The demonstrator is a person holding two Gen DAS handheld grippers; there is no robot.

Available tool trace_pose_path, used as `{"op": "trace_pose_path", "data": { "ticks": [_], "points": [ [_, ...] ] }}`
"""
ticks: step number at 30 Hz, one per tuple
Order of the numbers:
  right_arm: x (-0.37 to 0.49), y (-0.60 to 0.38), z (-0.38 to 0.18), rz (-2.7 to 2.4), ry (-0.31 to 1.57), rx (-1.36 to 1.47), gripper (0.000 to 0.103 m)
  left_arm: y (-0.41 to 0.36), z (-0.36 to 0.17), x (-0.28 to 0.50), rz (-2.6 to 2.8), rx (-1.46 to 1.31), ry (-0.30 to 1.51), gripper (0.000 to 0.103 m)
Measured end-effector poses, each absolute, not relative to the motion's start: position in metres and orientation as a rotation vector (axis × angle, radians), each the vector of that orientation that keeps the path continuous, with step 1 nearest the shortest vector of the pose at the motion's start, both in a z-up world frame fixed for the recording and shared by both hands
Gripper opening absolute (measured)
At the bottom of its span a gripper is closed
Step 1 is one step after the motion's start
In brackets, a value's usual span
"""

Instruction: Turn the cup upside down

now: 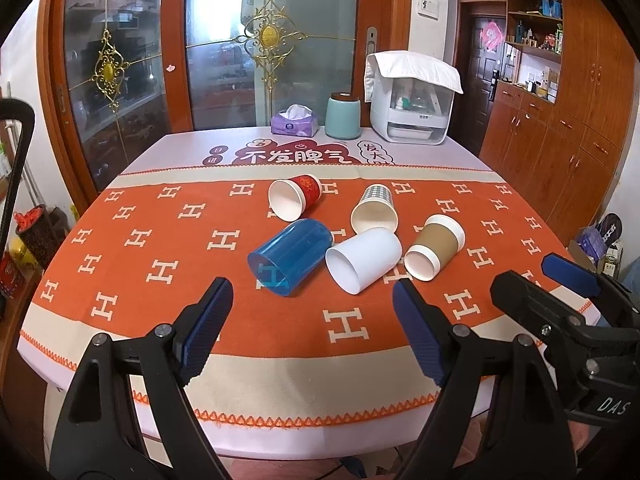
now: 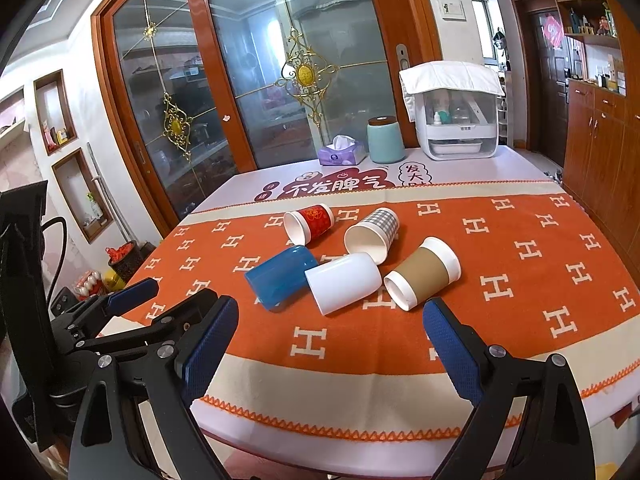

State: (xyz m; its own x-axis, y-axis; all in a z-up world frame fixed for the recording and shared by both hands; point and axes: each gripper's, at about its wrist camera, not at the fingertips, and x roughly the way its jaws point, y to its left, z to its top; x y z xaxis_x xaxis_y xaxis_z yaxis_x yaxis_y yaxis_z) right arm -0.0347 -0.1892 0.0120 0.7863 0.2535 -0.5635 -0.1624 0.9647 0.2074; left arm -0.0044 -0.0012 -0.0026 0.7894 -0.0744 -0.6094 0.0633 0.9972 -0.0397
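Observation:
Several cups lie on their sides in a cluster on the orange cloth: a blue translucent cup (image 1: pixel 290 256) (image 2: pixel 280 276), a white cup (image 1: pixel 362 264) (image 2: pixel 344 282), a brown-sleeved paper cup (image 1: pixel 434 246) (image 2: pixel 422 272), a red paper cup (image 1: pixel 294 196) (image 2: pixel 308 222) and a checked paper cup (image 1: pixel 374 210) (image 2: pixel 372 230). My left gripper (image 1: pixel 312 296) is open and empty, short of the blue and white cups. My right gripper (image 2: pixel 330 318) is open and empty, short of the white cup. Each gripper shows at the edge of the other's view.
At the table's far end stand a purple tissue pack (image 1: pixel 294 122) (image 2: pixel 342 152), a teal canister (image 1: pixel 343 116) (image 2: pixel 386 140) and a white appliance under a cloth (image 1: pixel 412 96) (image 2: pixel 456 116). Glass sliding doors stand behind. Wooden cabinets (image 1: pixel 560 120) stand to the right.

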Motion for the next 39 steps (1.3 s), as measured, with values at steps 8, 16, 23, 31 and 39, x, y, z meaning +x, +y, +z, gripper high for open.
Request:
{"op": "trace_pose_path", "data": {
  "ticks": [8, 16, 23, 31, 39],
  "points": [
    [-0.035, -0.189, 0.012, 0.225, 0.629, 0.15, 0.095, -0.002, -0.003, -0.004, -0.074, -0.015, 0.653, 0.08],
    [-0.033, -0.189, 0.013, 0.227, 0.629, 0.149, 0.095, 0.0, -0.004, -0.005, -0.074, -0.02, 0.656, 0.08],
    [-0.031, -0.188, 0.013, 0.226, 0.629, 0.147, 0.095, 0.001, -0.003, -0.005, -0.076, -0.021, 0.656, 0.08],
    [-0.03, -0.187, 0.011, 0.226, 0.629, 0.144, 0.095, 0.003, -0.003, -0.006, -0.074, -0.024, 0.656, 0.08],
    [-0.028, -0.185, 0.012, 0.226, 0.628, 0.139, 0.095, 0.01, 0.0, -0.005, -0.067, -0.03, 0.656, 0.08]
  ]
}}
